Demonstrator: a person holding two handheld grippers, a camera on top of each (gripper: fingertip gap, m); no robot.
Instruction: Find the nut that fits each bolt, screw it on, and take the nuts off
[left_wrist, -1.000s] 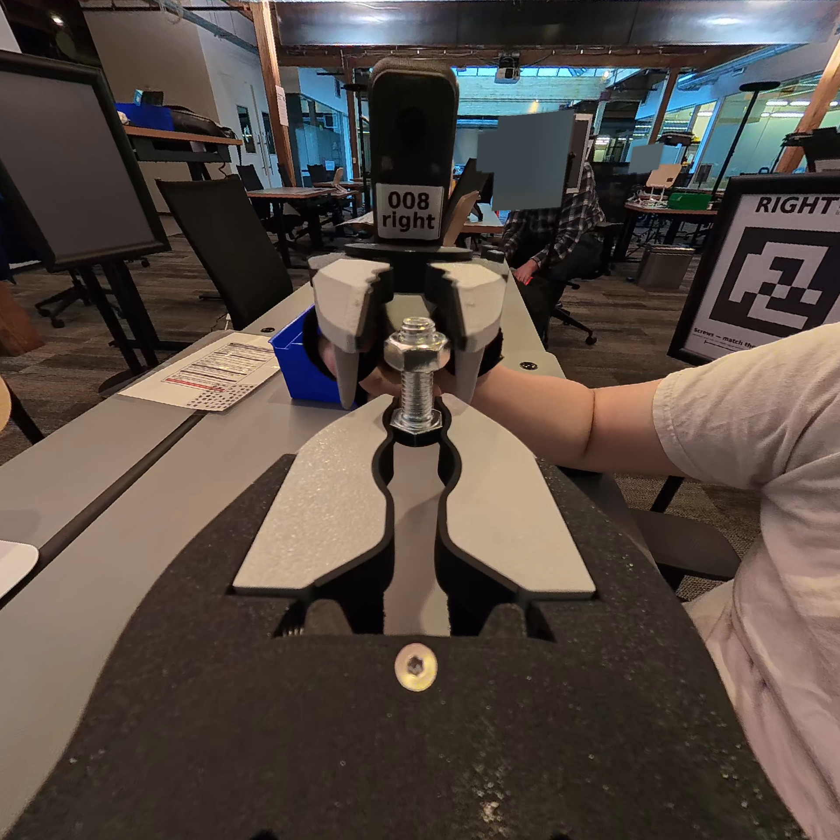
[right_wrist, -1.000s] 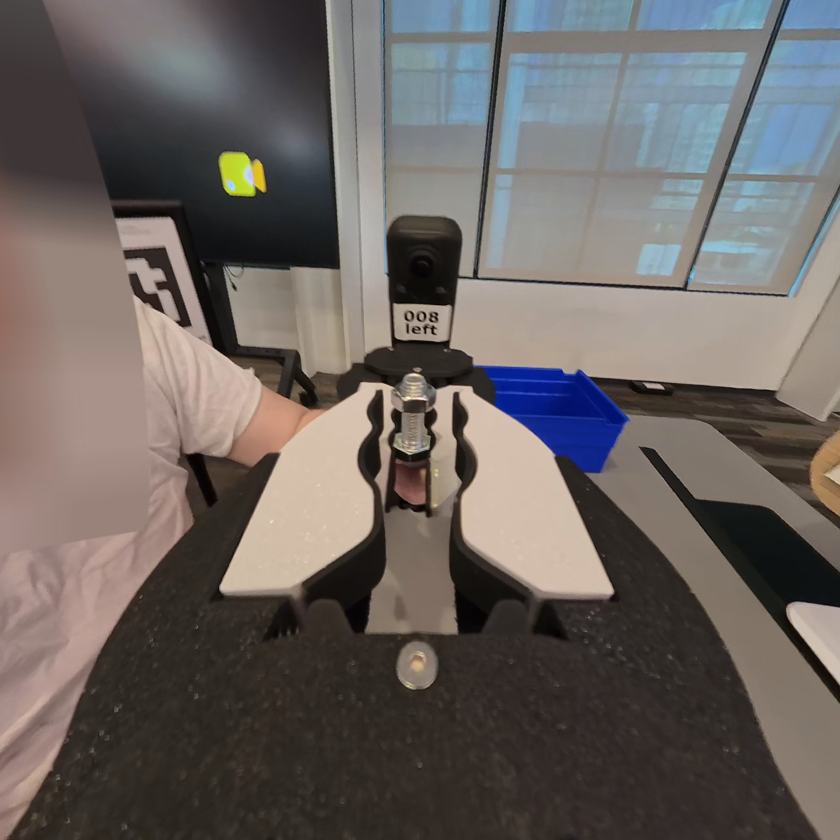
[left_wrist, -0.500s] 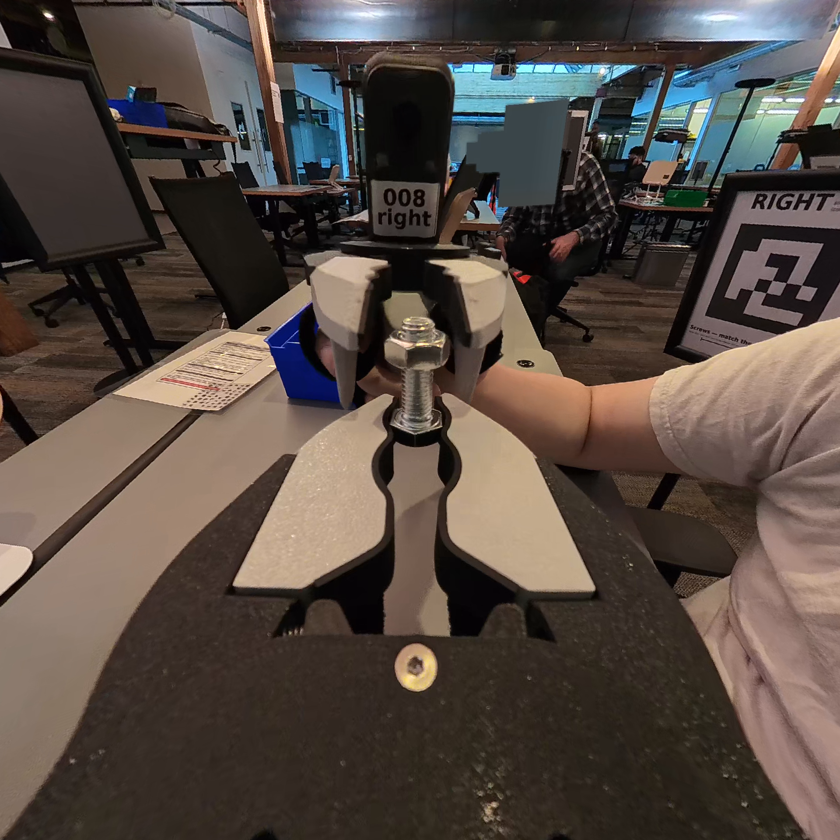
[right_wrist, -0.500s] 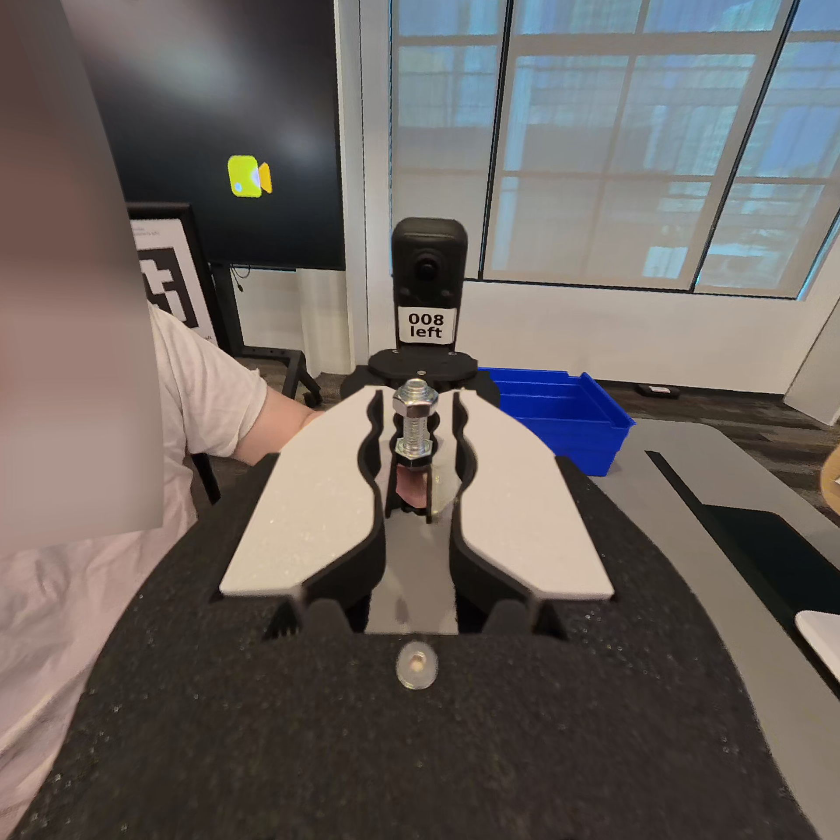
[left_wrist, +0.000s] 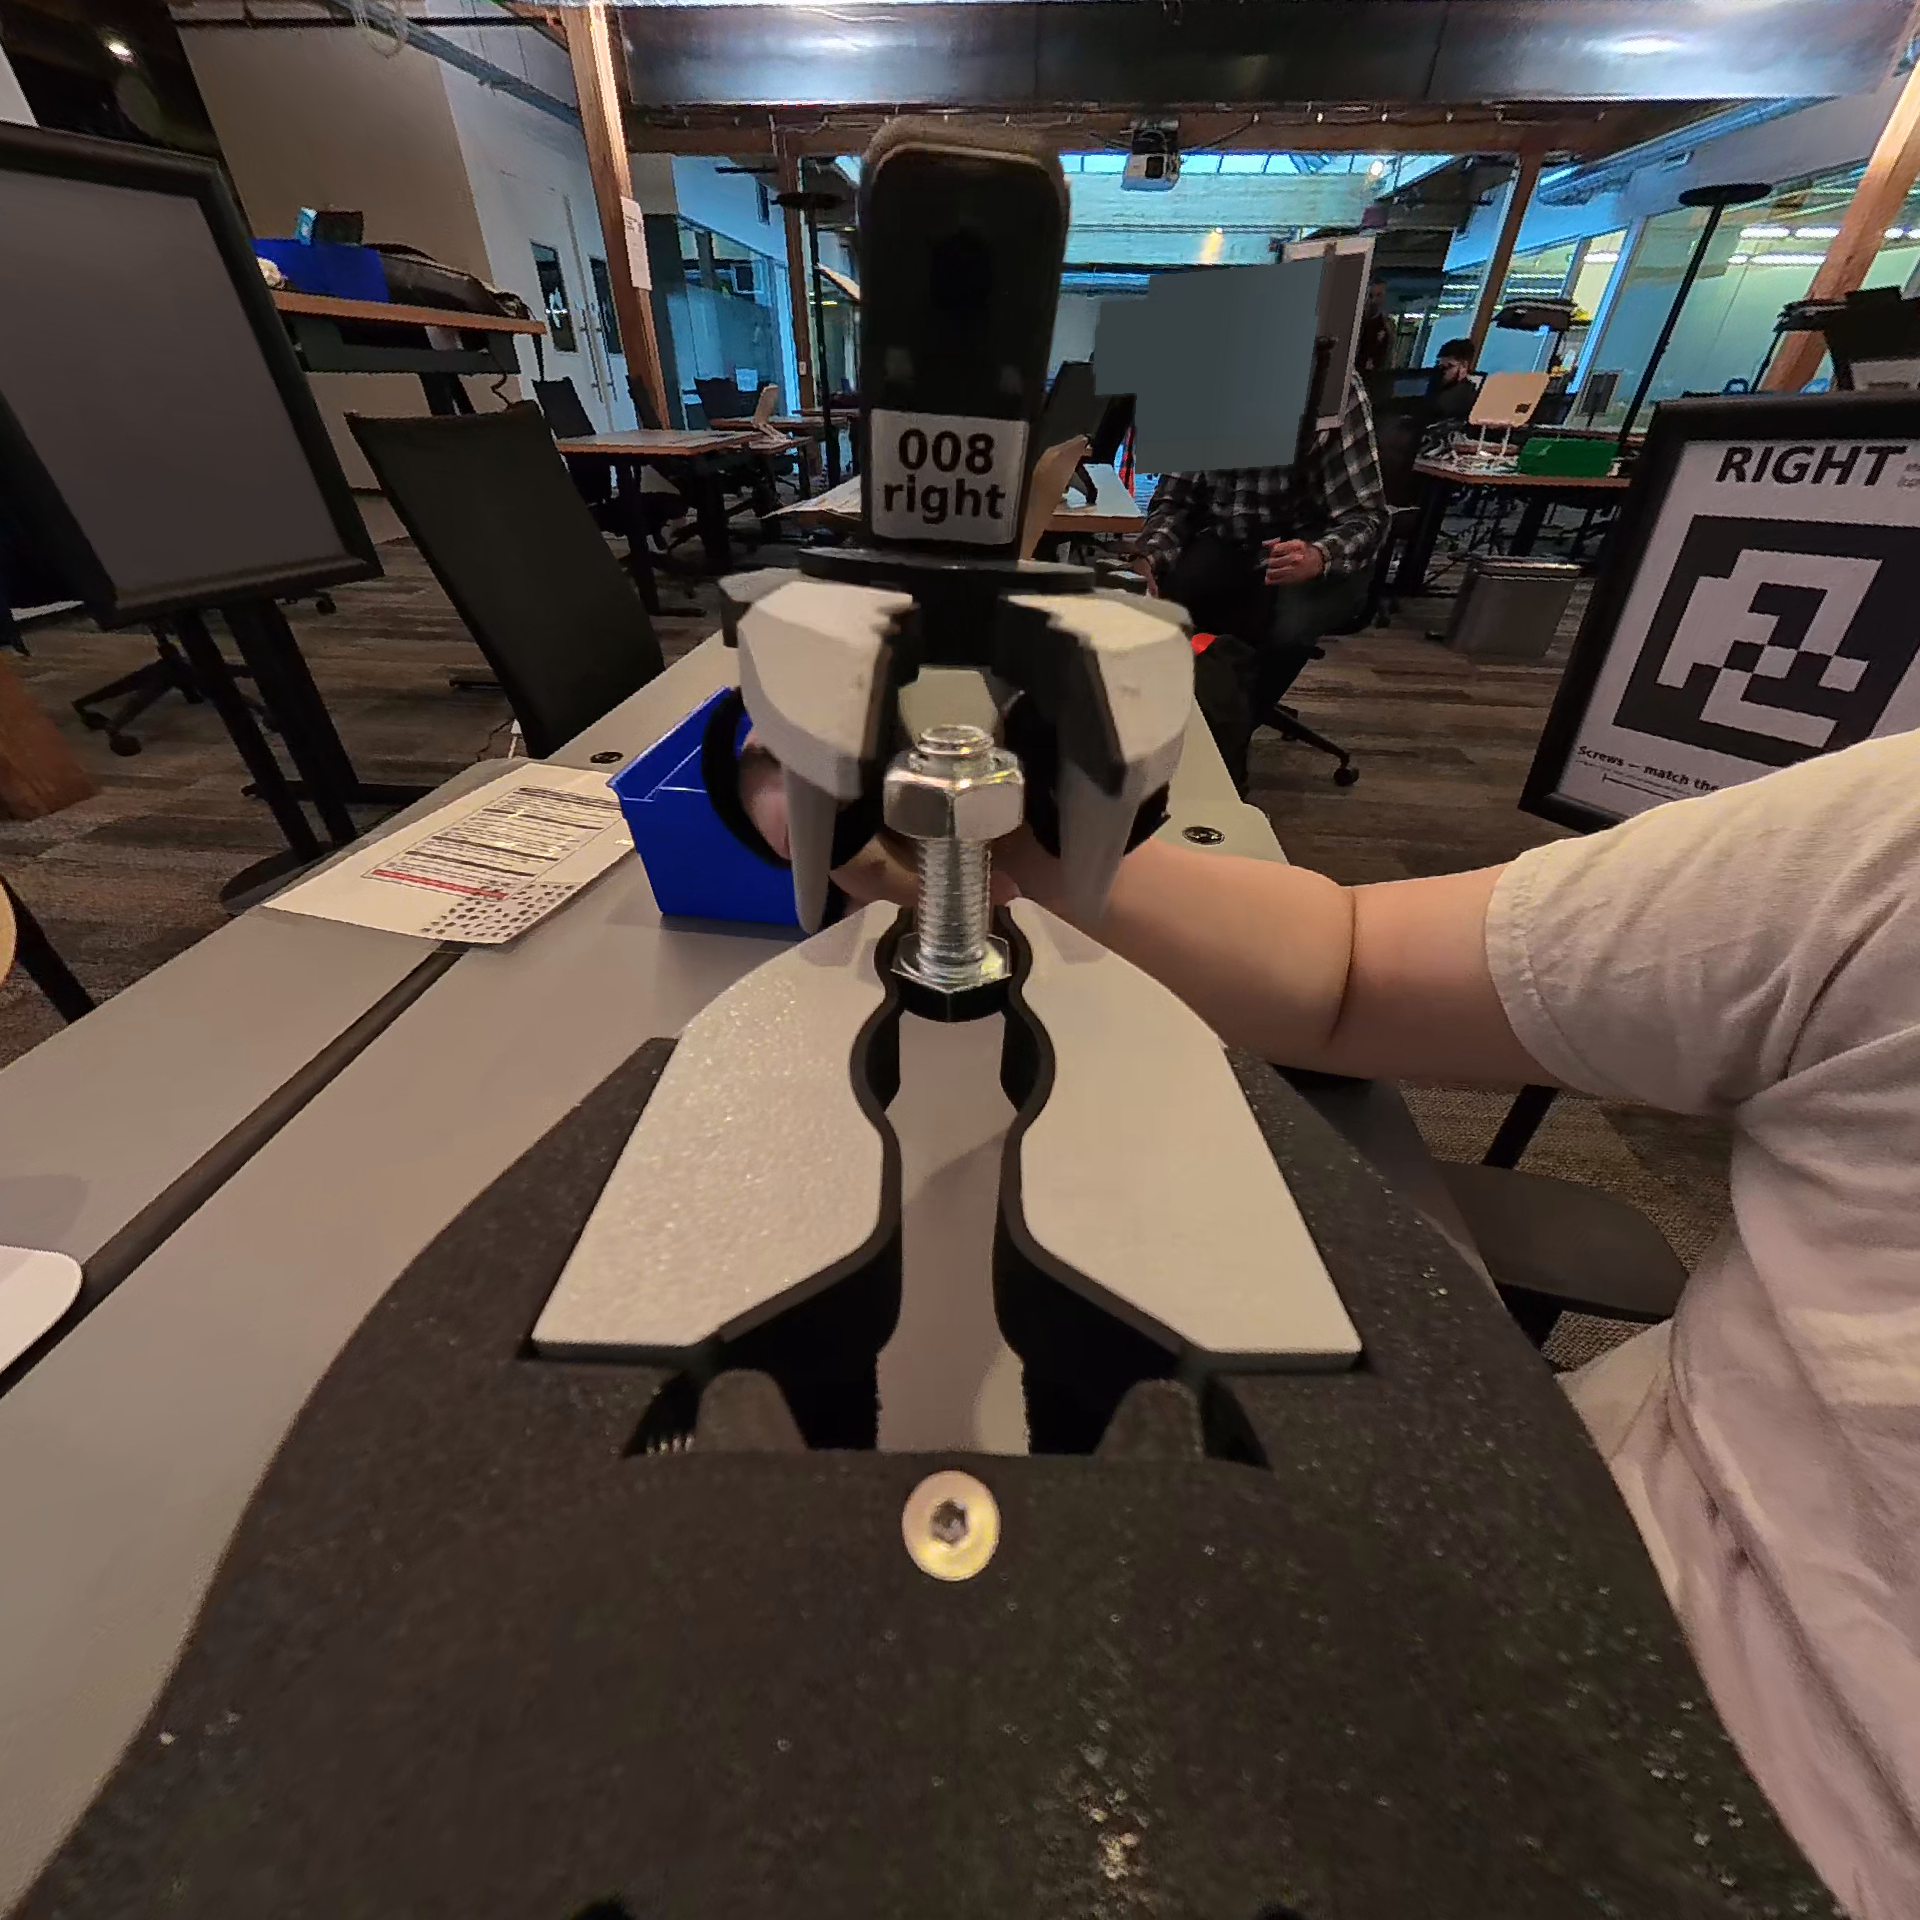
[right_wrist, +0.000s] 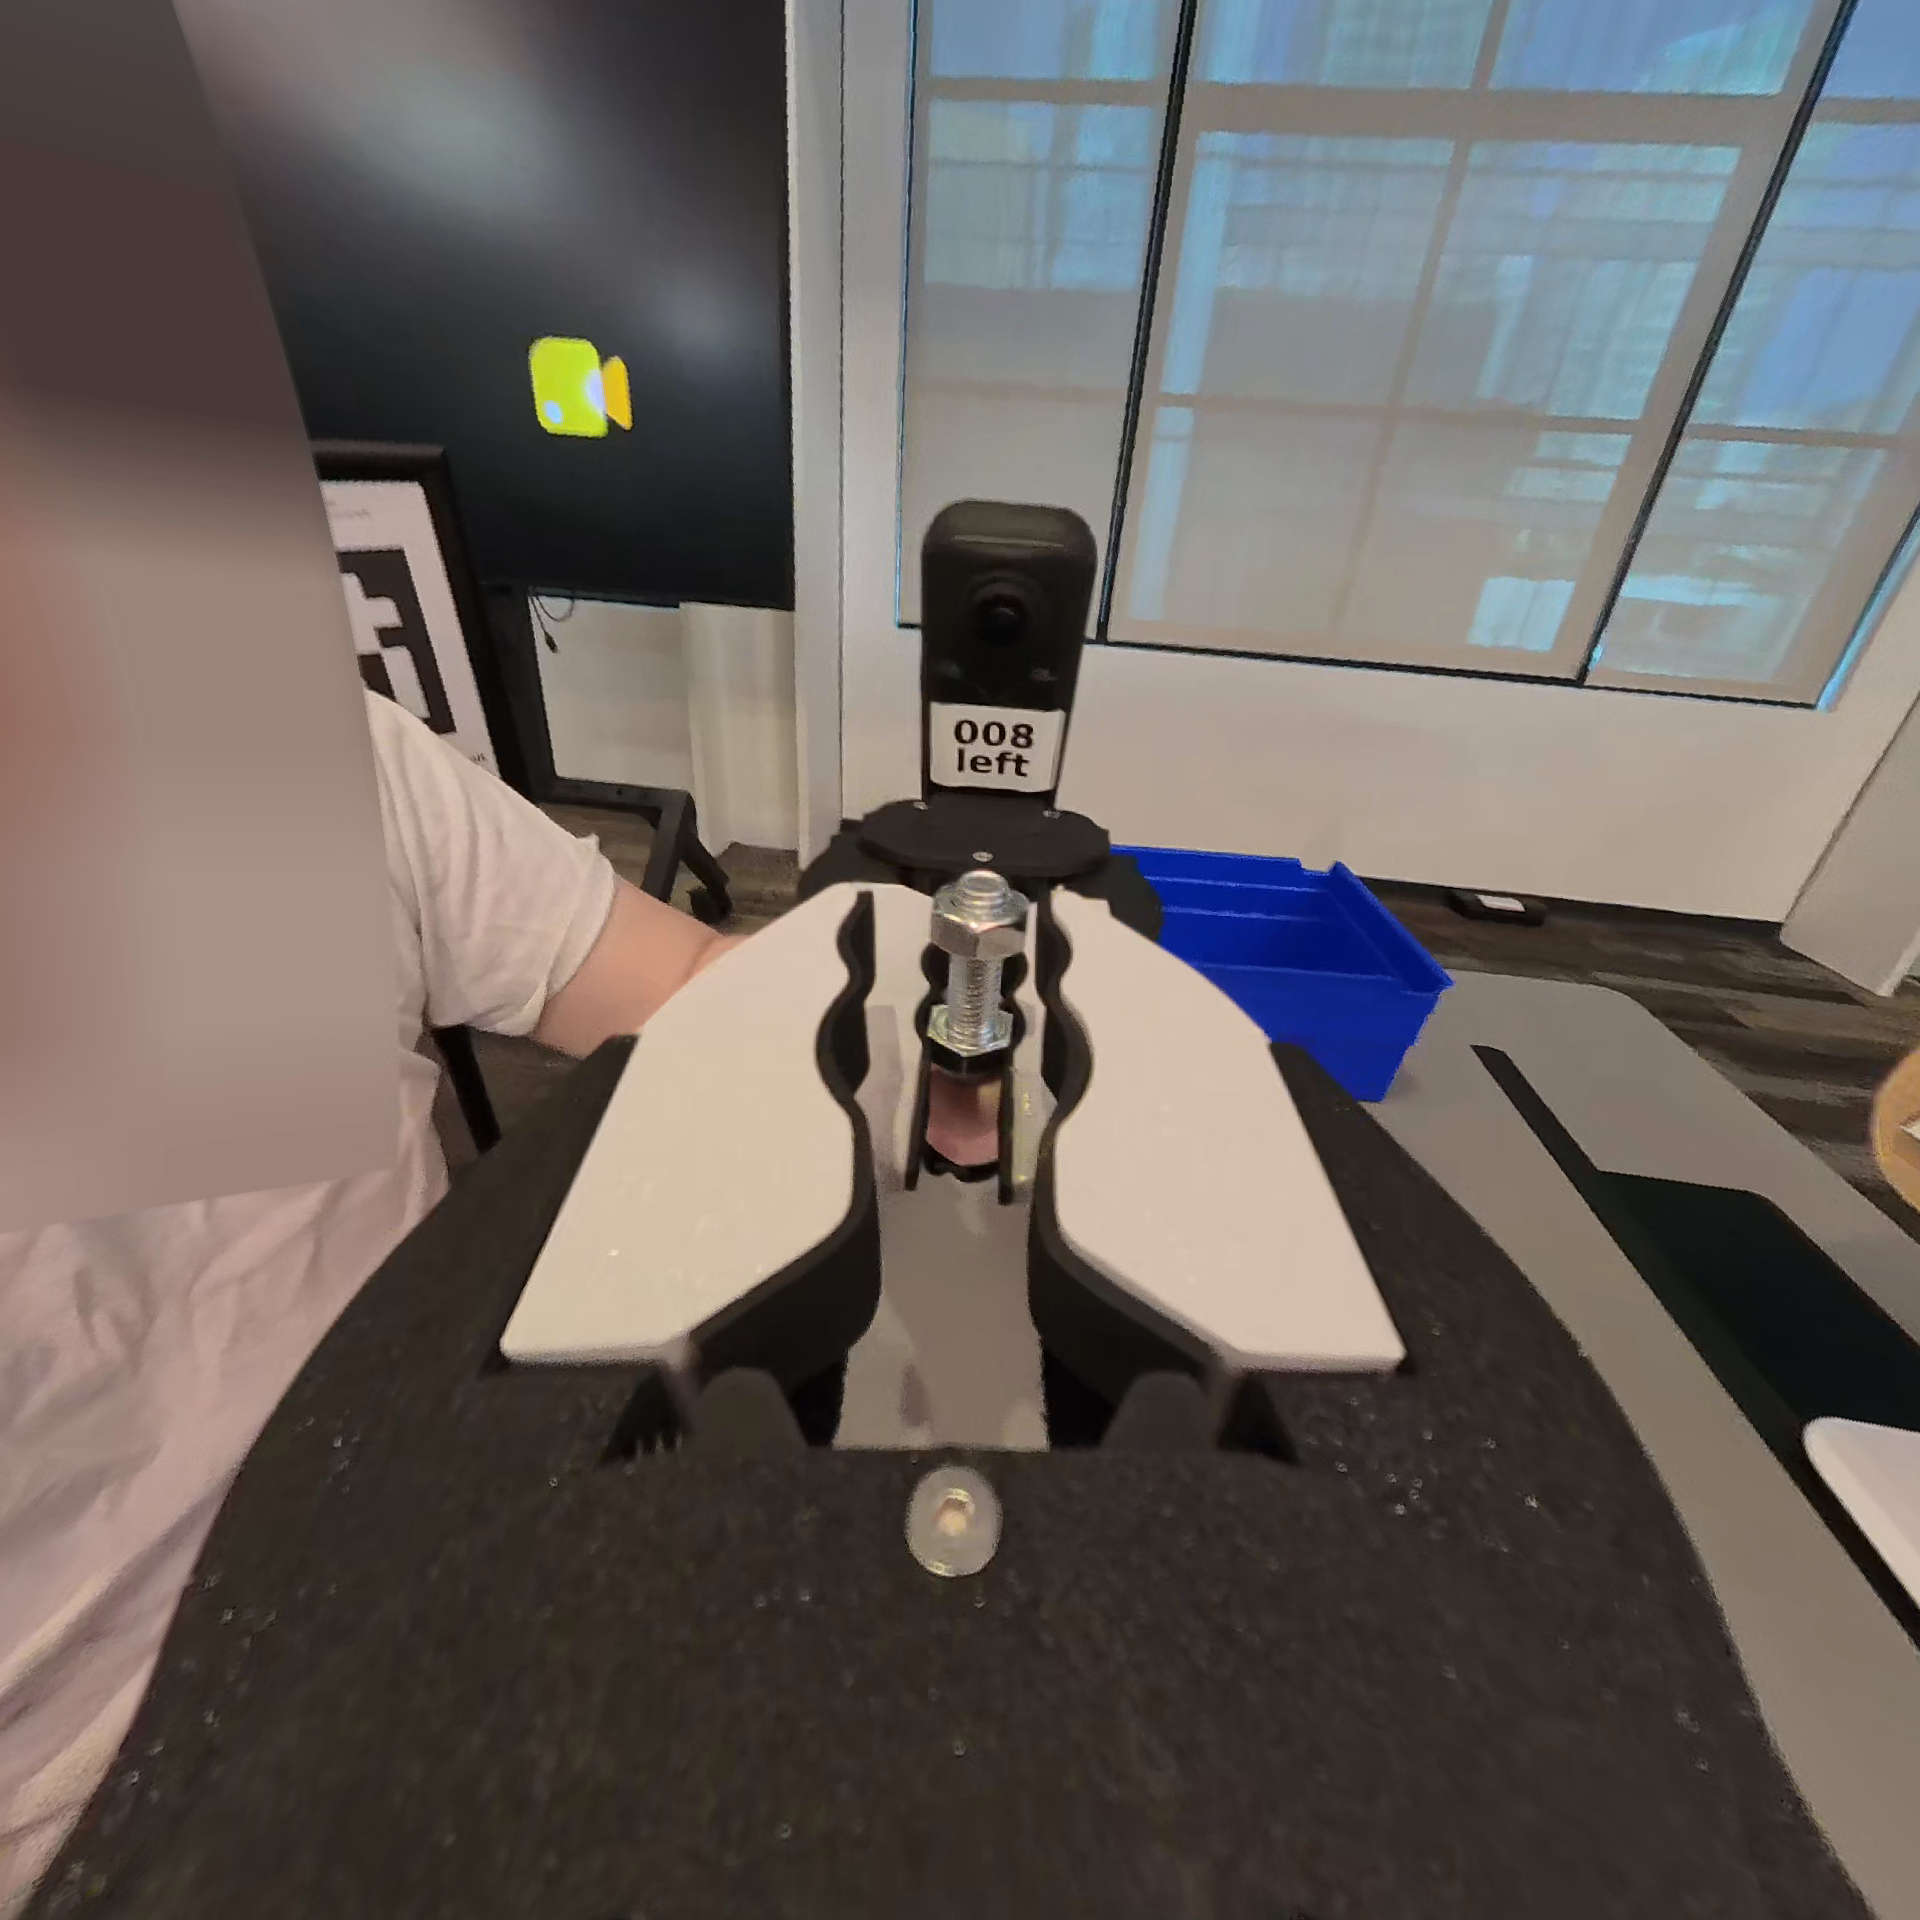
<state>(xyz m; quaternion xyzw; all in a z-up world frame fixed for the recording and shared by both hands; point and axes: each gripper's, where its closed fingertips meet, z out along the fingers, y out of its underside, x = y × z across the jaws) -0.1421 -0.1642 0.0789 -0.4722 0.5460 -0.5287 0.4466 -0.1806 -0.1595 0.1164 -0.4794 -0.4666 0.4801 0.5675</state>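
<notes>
Left claw (left_wrist: 951, 977) clamped on bolt (left_wrist: 948, 894) head, shank upright toward twelve o'clock; right claw (right_wrist: 971, 940) open, fingers flanking nut (left_wrist: 951, 795) near top, untouching.

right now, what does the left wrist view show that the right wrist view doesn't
Only the left wrist view: a printed paper sheet on the grey table, a black office chair and a seated person in a plaid shirt farther back.

Only the right wrist view: a large window and a dark screen with a yellow icon.

Both: the upright bolt held at its head by the left gripper, the nut near its top between the right gripper fingers, and the blue bin.
</notes>
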